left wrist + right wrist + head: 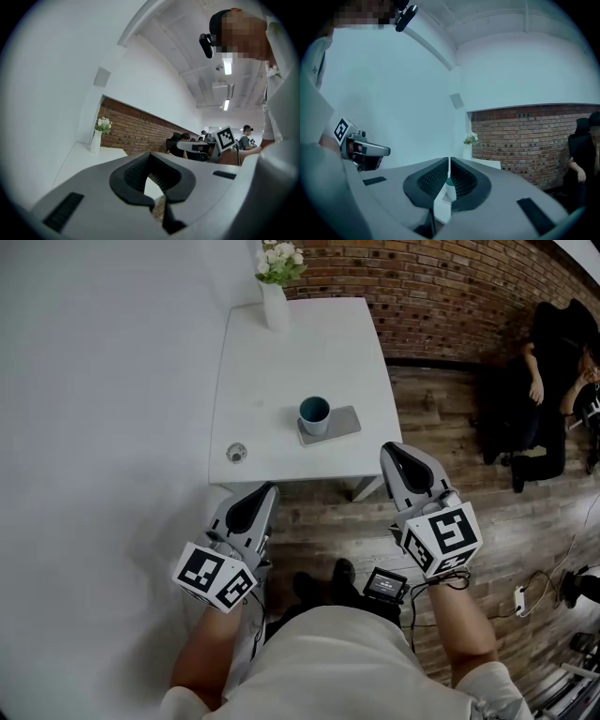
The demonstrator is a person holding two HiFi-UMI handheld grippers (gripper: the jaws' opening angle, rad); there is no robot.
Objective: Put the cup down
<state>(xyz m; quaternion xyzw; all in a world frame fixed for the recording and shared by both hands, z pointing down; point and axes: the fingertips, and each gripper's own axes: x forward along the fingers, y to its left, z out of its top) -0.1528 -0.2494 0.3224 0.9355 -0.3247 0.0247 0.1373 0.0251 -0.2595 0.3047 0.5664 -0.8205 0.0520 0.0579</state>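
Table: vase at far edge; cup on mat, right of centre; small round item at near-left corner. Seated person far right, beside brick wall.

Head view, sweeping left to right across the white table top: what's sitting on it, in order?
small round object → white vase of flowers → blue cup
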